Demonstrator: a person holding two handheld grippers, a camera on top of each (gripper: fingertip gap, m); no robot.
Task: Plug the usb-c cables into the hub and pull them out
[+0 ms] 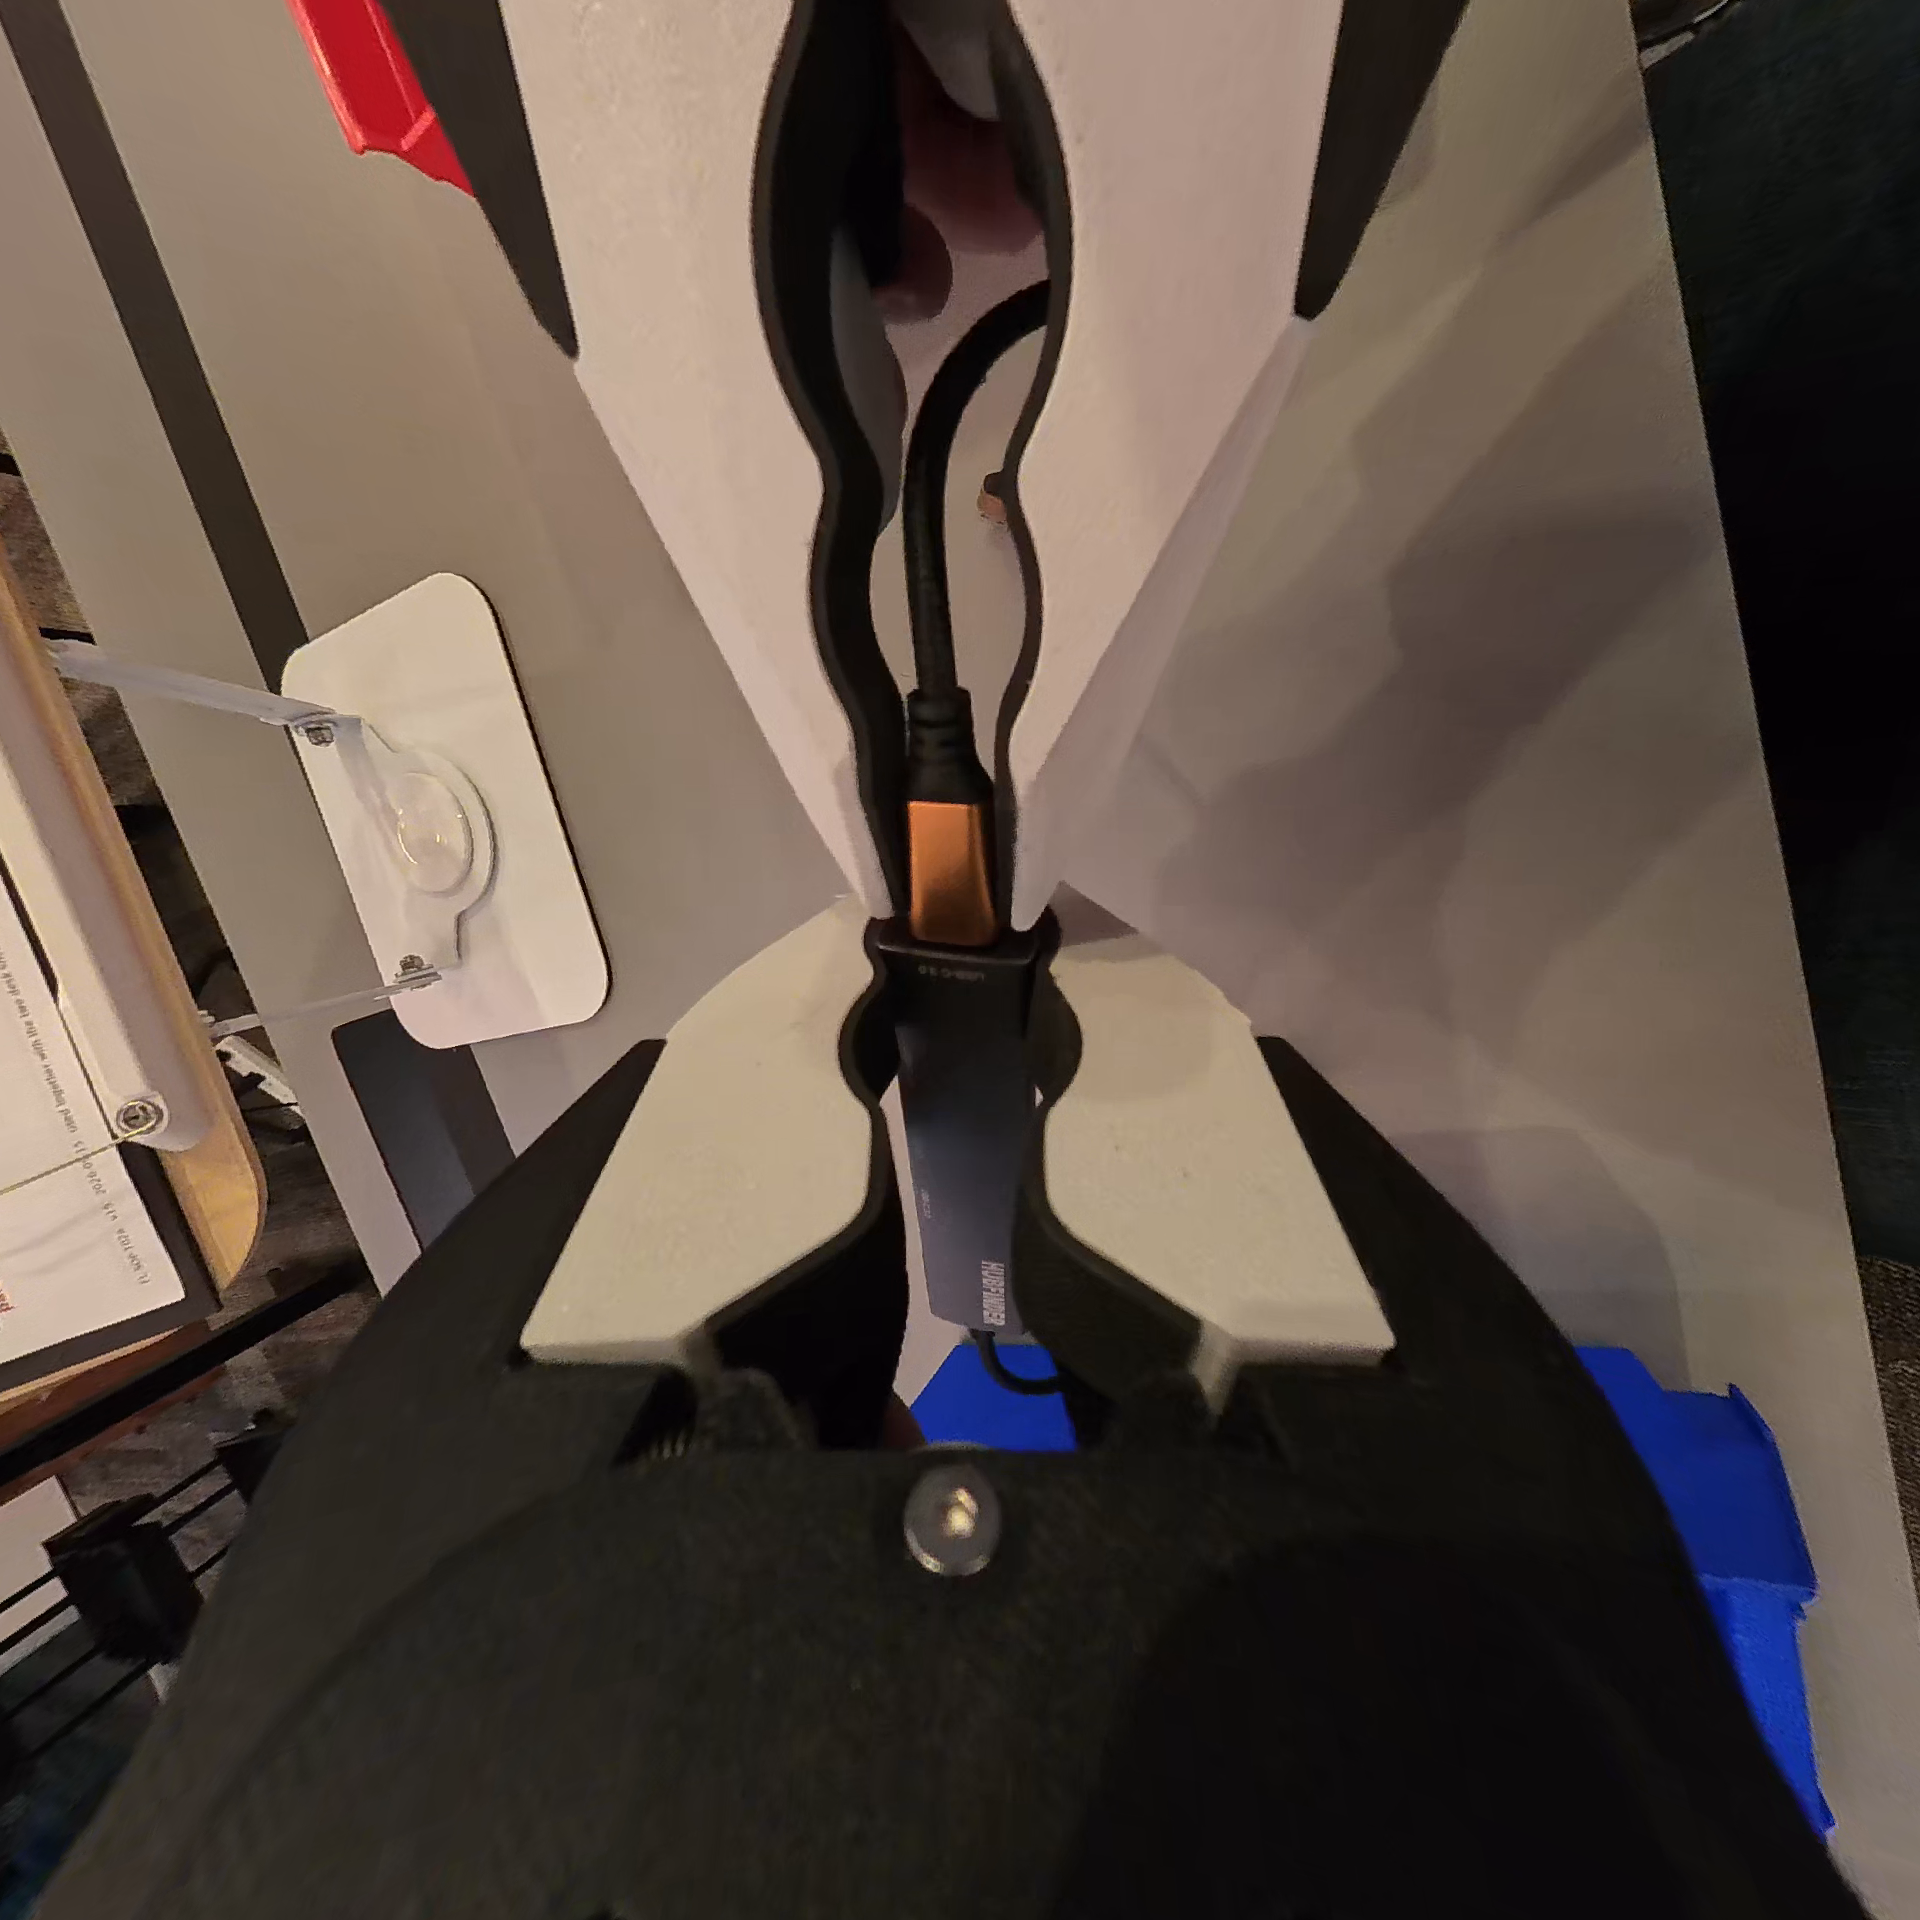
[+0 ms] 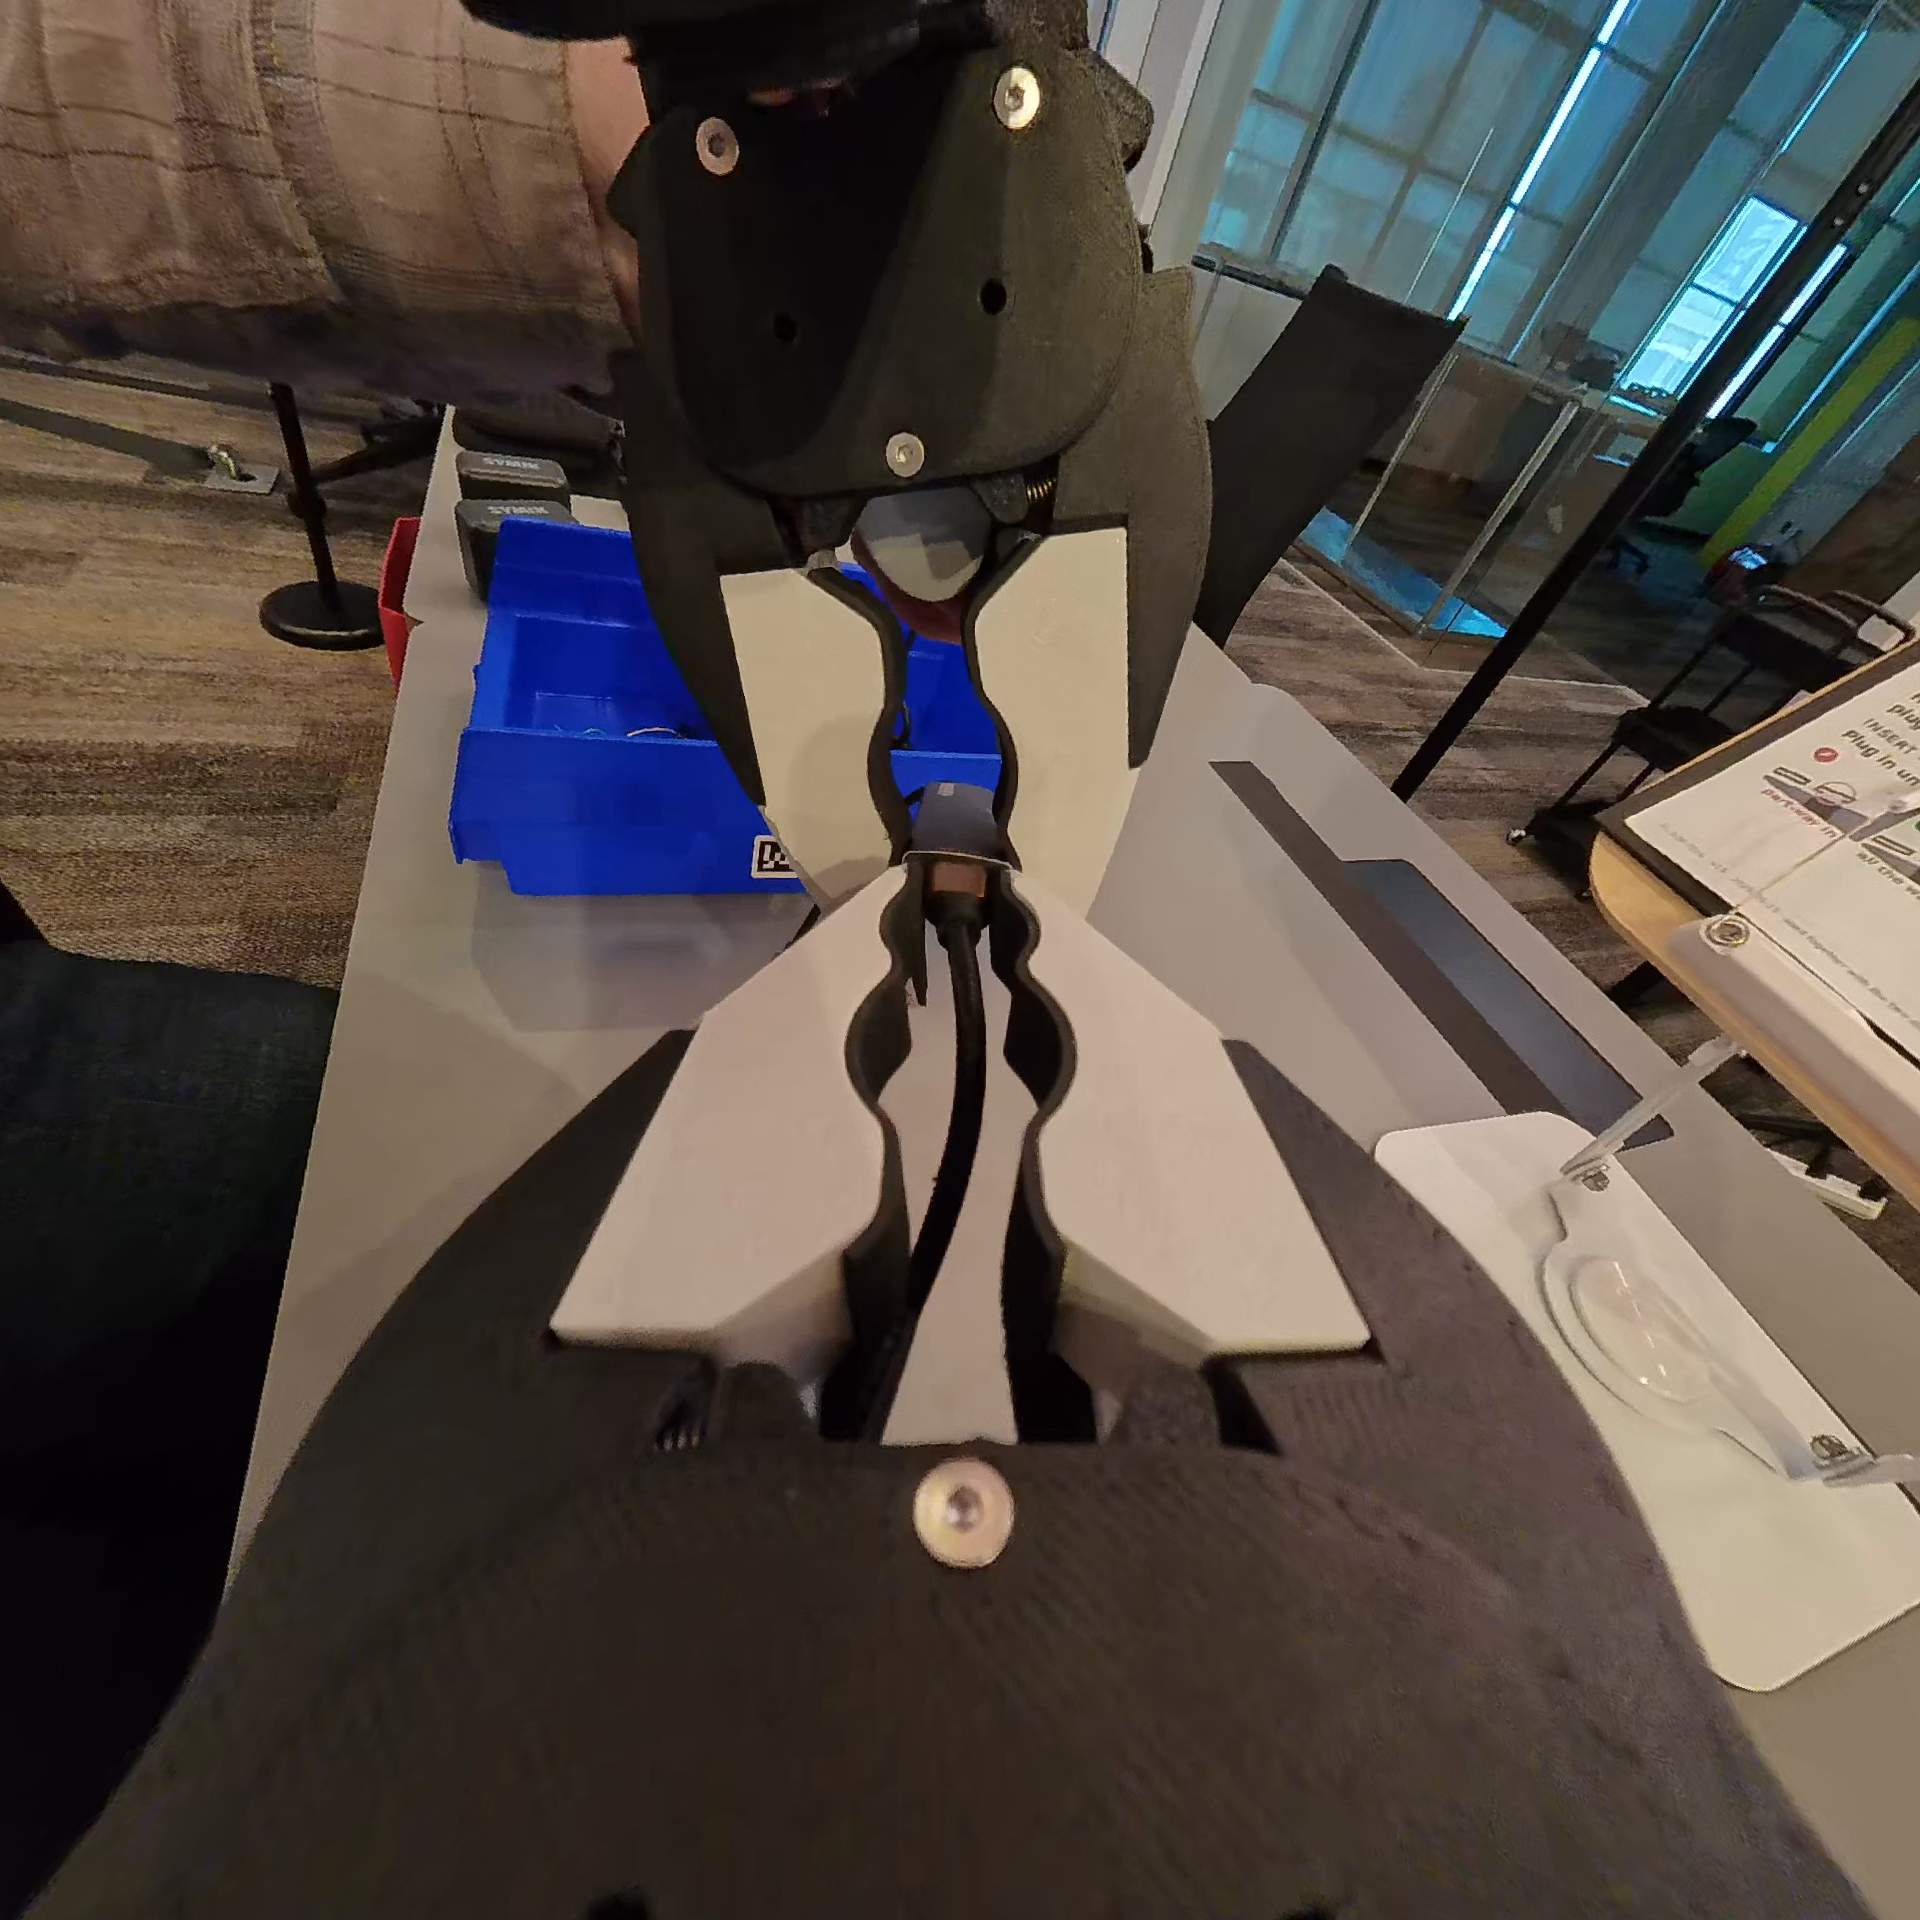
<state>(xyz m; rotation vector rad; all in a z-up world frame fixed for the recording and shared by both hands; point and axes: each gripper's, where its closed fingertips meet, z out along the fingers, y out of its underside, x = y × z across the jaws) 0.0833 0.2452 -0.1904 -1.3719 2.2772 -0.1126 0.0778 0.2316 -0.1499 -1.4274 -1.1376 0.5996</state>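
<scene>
copper-orange metal sleeves the usb-c plug (image 1: pixel 948 864) on its black braided cable (image 1: pixel 928 582), seated in the dark grey slim hub (image 1: pixel 966 1132) at frame centre. my left gripper (image 1: pixel 961 1023) clamps the hub; my right gripper (image 2: pixel 951 899) pinches the plug.

The dark grey hub (image 1: pixel 971 1132) bears small pale lettering near its port end, a second tiny mark midway along its side, and a bolder white brand mark near its cable end. A printed instruction sheet (image 2: pixel 1860 821) on a clipboard carries black text lines, diagrams and red and green symbols; the left wrist view shows its edge with a line of small print. Two dark boxes (image 2: pixel 514 494) show embossed lettering. The blue bin (image 2: pixel 582 748) wears a black-and-white square code label (image 2: pixel 774 857).
</scene>
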